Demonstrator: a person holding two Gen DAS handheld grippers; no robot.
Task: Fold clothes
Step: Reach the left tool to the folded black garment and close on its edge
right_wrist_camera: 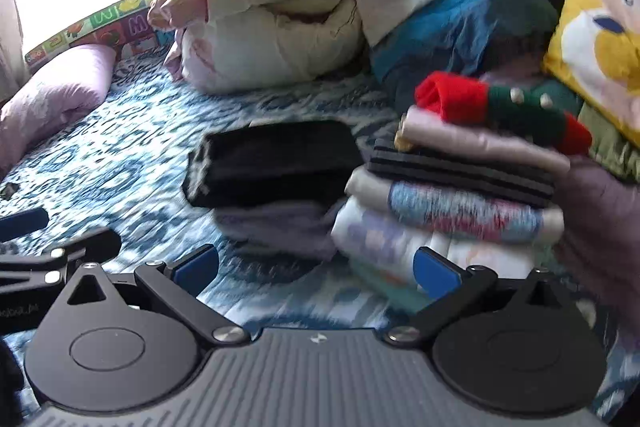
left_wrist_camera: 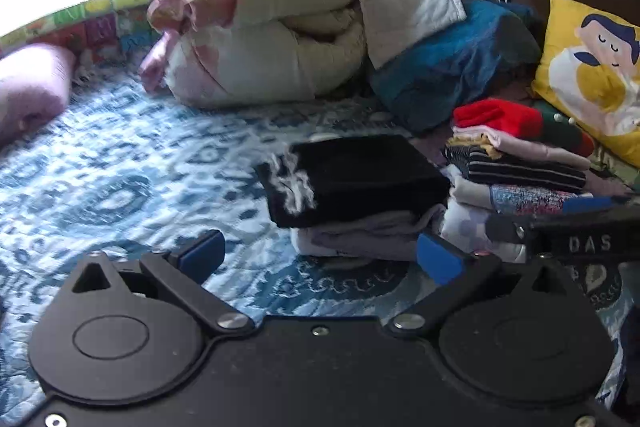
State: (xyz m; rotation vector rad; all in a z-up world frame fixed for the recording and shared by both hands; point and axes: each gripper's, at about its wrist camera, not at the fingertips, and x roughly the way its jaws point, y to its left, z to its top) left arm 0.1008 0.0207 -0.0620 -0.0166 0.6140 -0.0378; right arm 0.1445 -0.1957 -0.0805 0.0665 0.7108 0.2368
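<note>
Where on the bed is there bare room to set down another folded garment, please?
Bare bedspread lies left of the black folded garment, between the pink pillow and rolled quilt. The right is crowded: tall folded stack, blue bundle, yellow cushion.

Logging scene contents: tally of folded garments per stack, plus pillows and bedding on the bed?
Short stack: 2, black garment on a grey one.
Tall stack: about 6 visible layers, red-green knit on top; lower layers blurred.
Pillows: 2, pink, yellow.
Bedding bundles: 2, cream quilt, blue blanket.
Total: about 12.
</note>
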